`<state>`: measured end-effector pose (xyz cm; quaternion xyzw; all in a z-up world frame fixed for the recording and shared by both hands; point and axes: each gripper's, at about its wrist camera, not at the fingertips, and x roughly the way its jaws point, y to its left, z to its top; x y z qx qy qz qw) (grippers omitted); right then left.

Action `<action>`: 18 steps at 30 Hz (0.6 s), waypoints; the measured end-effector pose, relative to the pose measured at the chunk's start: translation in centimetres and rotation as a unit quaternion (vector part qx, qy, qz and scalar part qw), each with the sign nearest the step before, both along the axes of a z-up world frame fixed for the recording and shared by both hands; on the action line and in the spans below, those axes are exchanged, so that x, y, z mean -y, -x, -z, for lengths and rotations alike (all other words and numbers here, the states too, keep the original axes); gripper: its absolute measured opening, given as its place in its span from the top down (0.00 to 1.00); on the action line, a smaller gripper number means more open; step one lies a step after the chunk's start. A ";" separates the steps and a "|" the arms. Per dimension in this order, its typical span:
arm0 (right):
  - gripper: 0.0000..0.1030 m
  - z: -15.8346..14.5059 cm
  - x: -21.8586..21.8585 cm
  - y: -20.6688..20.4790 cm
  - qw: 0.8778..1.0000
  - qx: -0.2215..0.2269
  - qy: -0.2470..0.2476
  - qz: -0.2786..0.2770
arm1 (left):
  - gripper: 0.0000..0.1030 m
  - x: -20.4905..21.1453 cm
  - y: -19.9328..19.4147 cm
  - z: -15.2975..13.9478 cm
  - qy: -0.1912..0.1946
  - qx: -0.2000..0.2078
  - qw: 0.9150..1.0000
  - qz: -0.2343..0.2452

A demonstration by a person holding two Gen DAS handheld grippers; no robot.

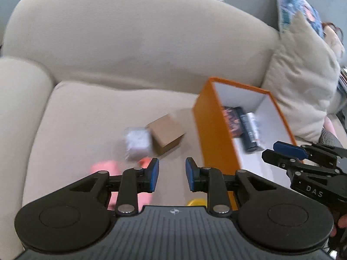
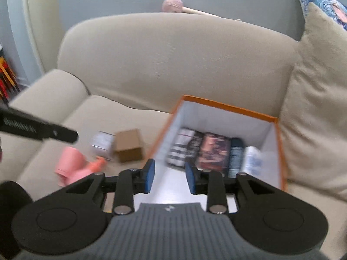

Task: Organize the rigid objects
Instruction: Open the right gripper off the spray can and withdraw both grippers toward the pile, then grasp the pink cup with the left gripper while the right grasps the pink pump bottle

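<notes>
An orange box (image 1: pixel 214 134) with a white inside stands on the beige sofa seat; it also shows in the right wrist view (image 2: pixel 279 134). Inside lie several items: books or cases (image 2: pixel 213 151) and a dark can (image 1: pixel 249 130). Left of it on the seat lie a brown cardboard cube (image 1: pixel 167 136), a white box (image 1: pixel 137 143) and a pink object (image 2: pixel 71 164). My left gripper (image 1: pixel 172 175) is open and empty above the seat, next to the box's left wall. My right gripper (image 2: pixel 169 176) is open and empty over the box's near end.
The sofa backrest (image 1: pixel 141 43) rises behind, an armrest (image 1: pixel 19 99) at the left. A beige cushion (image 2: pixel 314 108) leans right of the box. A yellow thing (image 1: pixel 196 201) peeks under my left gripper. A mallet-like stick (image 2: pixel 173 5) lies behind the backrest.
</notes>
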<state>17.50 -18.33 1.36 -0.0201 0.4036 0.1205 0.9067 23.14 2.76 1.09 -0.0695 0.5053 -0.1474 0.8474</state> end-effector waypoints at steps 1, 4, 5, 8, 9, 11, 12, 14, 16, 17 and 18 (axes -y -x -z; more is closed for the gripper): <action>0.68 0.1 -0.9 0.3 1.000 0.000 -0.008 -0.003 | 0.71 -0.9 0.3 0.3 0.003 -0.008 1.000 -0.006; 0.68 0.6 -3.8 0.8 0.999 -0.012 -0.029 -0.004 | 0.71 -2.9 1.2 1.5 0.000 -0.025 0.999 -0.026; 0.68 0.9 -4.8 0.8 0.999 -0.020 -0.037 -0.005 | 0.71 -3.4 1.4 1.8 -0.005 -0.027 0.999 -0.031; 0.68 2.2 -6.9 0.1 0.998 -0.047 -0.039 -0.003 | 0.67 -4.9 1.7 2.8 -0.015 -0.030 0.998 -0.047; 0.68 2.7 -7.7 -0.2 0.998 -0.057 -0.037 -0.003 | 0.65 -5.4 1.7 3.1 -0.017 -0.033 0.998 -0.052; 0.68 3.6 -8.8 -0.9 0.996 -0.077 -0.040 -0.002 | 0.58 -6.2 1.5 4.0 -0.015 -0.044 0.997 -0.060; 0.68 4.1 -9.0 -1.3 0.995 -0.085 -0.044 -0.001 | 0.57 -6.7 1.3 4.6 -0.014 -0.052 0.996 -0.065; 0.67 4.8 -9.8 -2.2 0.994 -0.098 -0.048 -0.001 | 0.49 -7.1 1.0 5.7 -0.020 -0.063 0.995 -0.074; 0.66 5.6 -10.6 -3.0 0.993 -0.106 -0.045 -0.003 | 0.41 -7.2 0.7 6.8 -0.032 -0.071 0.994 -0.075; 0.66 6.0 -11.0 -3.4 0.993 -0.110 -0.044 -0.004 | 0.39 -7.2 0.6 7.4 -0.036 -0.077 0.994 -0.073; 0.66 6.4 -11.4 -3.8 0.992 -0.115 -0.043 -0.005 | 0.38 -7.3 0.6 8.1 -0.039 -0.086 0.993 -0.069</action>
